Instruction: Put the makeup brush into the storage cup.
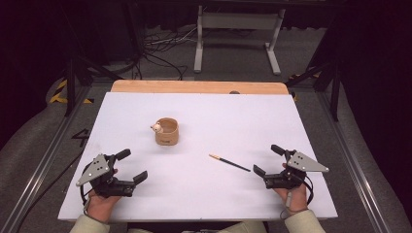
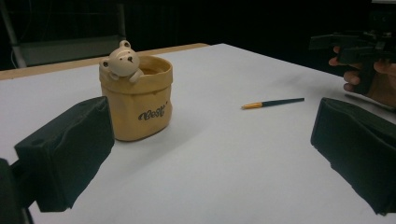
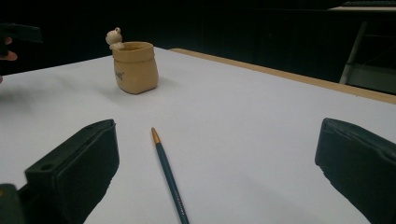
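A tan sack-shaped pot (image 1: pixel 167 132) (image 2: pixel 137 102) (image 3: pixel 135 66) with a small bear figure (image 1: pixel 156 127) (image 2: pixel 121 59) (image 3: pixel 114 37) on its rim stands upright near the middle of the white table. A dark green pen with a gold tip (image 1: pixel 229 162) (image 2: pixel 272 102) (image 3: pixel 169 173) lies flat to its right. My left gripper (image 1: pixel 128 166) (image 2: pixel 210 154) rests open at the near left, facing the pot. At the near right my right gripper (image 1: pixel 268 160) (image 3: pixel 217 172) is open, and the pen lies just ahead between its jaws, untouched.
The white board (image 1: pixel 204 116) lies on a wooden table whose far edge (image 1: pixel 199 87) shows. Beyond it stand a grey metal frame (image 1: pixel 238 34) and cables (image 1: pixel 160 53) on the floor. Metal rails (image 1: pixel 43 155) run along both sides.
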`<action>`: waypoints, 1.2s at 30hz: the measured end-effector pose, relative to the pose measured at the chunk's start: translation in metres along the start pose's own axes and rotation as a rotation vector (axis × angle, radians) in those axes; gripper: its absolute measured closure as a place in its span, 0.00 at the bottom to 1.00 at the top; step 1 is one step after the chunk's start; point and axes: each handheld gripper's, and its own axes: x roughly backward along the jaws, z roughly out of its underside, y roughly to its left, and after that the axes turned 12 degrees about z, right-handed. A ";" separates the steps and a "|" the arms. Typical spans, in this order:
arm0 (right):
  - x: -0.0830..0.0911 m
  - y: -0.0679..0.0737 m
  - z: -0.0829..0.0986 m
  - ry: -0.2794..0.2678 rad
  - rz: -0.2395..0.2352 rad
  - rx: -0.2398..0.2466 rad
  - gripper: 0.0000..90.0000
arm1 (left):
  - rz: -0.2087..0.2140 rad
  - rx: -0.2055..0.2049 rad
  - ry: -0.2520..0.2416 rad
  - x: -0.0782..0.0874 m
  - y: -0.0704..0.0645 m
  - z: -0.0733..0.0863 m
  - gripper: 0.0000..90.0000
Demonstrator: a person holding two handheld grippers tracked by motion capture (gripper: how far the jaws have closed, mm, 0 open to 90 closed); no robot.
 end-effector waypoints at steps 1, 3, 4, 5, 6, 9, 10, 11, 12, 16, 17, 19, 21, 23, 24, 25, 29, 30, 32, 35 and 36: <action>0.000 0.000 0.000 -0.001 -0.003 0.001 0.00 | 0.003 -0.005 0.004 0.000 0.000 0.000 0.00; 0.001 0.000 0.000 -0.002 -0.002 0.004 0.00 | 0.005 -0.004 0.009 0.000 -0.001 -0.001 0.00; 0.001 0.000 -0.001 -0.007 -0.002 0.005 0.00 | 0.006 -0.005 0.009 -0.001 -0.001 -0.001 0.00; 0.001 0.000 -0.001 -0.008 0.001 0.006 0.00 | 0.007 -0.005 0.010 0.000 -0.001 -0.001 0.01; 0.001 0.000 -0.001 -0.008 0.000 0.007 0.00 | 0.006 -0.004 0.010 0.000 -0.002 -0.001 0.01; 0.000 0.001 -0.003 -0.002 0.001 0.016 0.00 | 0.001 0.002 0.009 0.000 -0.001 0.000 0.01; -0.001 0.002 -0.004 0.010 0.010 0.023 0.00 | -0.003 0.004 0.007 0.000 -0.001 -0.001 0.01; -0.002 0.003 -0.006 0.018 0.016 0.032 0.00 | -0.004 0.004 0.006 0.001 -0.001 -0.001 0.01; -0.003 0.003 -0.007 0.026 0.018 0.028 0.00 | -0.004 0.008 0.007 0.001 -0.001 0.000 0.01; -0.006 0.004 -0.014 0.028 0.017 0.020 0.00 | 0.000 0.017 0.013 0.002 0.000 0.000 0.01; -0.007 0.005 -0.016 0.023 0.007 0.016 0.01 | 0.000 0.022 0.010 0.003 0.000 0.000 0.01; -0.011 0.007 -0.021 0.022 -0.004 0.023 0.01 | 0.003 0.034 0.001 0.003 0.000 0.000 0.01; -0.016 0.010 -0.025 0.018 -0.015 0.023 0.01 | 0.002 0.034 0.002 0.004 0.000 0.000 0.01; -0.021 0.012 -0.029 0.013 -0.032 0.024 0.01 | -0.003 0.031 0.001 0.005 0.000 0.000 0.01; -0.025 0.014 -0.033 0.014 -0.043 0.025 0.01 | -0.005 0.032 0.003 0.005 0.000 0.001 0.01; -0.028 0.015 -0.035 0.016 -0.048 0.021 0.01 | -0.008 0.027 0.006 0.005 0.000 0.001 0.01; -0.034 0.018 -0.039 0.013 -0.065 -0.006 0.01 | -0.005 0.039 0.008 0.005 0.000 0.001 0.01; -0.036 0.019 -0.040 0.014 -0.066 -0.006 0.00 | -0.004 0.044 0.015 0.004 0.001 0.001 0.01; -0.038 0.022 -0.042 0.012 -0.068 0.005 0.00 | -0.001 0.055 0.023 0.003 0.002 0.001 0.01; -0.042 0.027 -0.048 0.015 -0.084 0.017 0.00 | 0.001 0.054 0.026 0.003 0.001 0.001 0.01; -0.043 0.028 -0.050 0.019 -0.088 0.023 0.00 | 0.000 0.054 0.024 0.003 0.001 0.001 0.01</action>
